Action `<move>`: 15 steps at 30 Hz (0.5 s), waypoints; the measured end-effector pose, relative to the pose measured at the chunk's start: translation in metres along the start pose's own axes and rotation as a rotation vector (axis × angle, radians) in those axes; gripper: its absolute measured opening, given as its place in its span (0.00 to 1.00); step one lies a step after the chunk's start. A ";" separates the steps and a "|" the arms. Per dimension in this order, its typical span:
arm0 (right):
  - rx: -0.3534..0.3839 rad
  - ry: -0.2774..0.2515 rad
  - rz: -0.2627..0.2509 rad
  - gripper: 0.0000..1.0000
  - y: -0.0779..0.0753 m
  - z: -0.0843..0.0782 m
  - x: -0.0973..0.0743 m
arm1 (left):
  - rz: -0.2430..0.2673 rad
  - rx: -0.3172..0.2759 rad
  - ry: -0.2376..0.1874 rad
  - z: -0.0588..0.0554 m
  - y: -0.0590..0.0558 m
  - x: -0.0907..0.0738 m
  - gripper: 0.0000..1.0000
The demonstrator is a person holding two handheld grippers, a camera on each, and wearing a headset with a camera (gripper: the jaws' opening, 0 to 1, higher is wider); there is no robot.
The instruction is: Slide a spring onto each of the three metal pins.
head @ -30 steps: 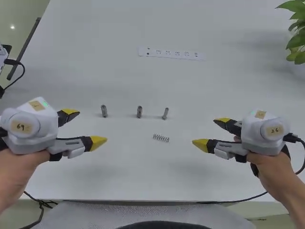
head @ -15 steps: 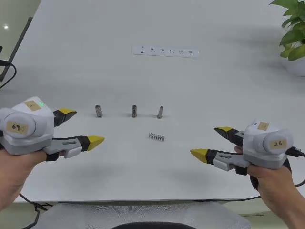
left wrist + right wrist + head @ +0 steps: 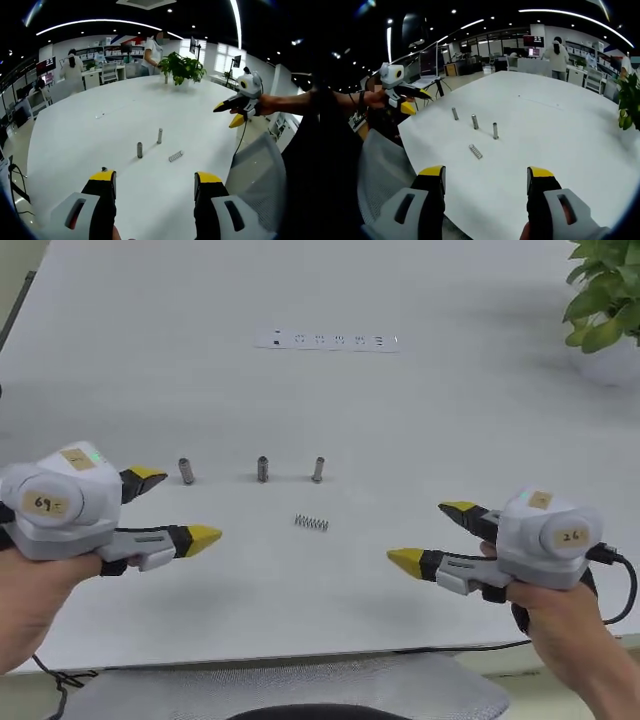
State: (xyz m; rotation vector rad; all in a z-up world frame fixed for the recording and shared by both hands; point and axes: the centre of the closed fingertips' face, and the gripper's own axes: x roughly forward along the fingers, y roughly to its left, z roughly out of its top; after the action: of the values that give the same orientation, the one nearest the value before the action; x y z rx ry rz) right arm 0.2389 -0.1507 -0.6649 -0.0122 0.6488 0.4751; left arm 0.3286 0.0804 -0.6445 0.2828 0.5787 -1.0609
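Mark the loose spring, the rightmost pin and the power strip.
loose spring (image 3: 311,523), head view, middle of the coil.
rightmost pin (image 3: 318,469), head view, mid-shaft.
power strip (image 3: 325,340), head view, centre of its top face.

The desk is seen from above its near edge, forward and down. The gripper views are set low by that edge's two ends, facing inward — pins and spring are shared.

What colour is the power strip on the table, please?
The power strip is white, best seen in the head view.
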 end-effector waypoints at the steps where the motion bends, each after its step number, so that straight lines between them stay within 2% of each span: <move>1: 0.001 -0.002 -0.002 0.65 0.000 0.000 -0.001 | -0.007 0.012 0.007 0.000 -0.002 0.003 0.59; 9: 0.008 -0.002 -0.006 0.65 -0.001 -0.001 -0.003 | -0.073 0.062 0.043 0.001 -0.016 0.027 0.58; 15: 0.011 0.001 -0.005 0.65 0.000 -0.003 -0.005 | -0.116 0.098 0.055 0.007 -0.024 0.045 0.58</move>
State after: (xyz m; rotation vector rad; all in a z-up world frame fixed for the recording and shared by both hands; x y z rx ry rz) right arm 0.2338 -0.1534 -0.6645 -0.0032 0.6520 0.4667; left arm 0.3257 0.0326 -0.6635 0.3684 0.5992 -1.1985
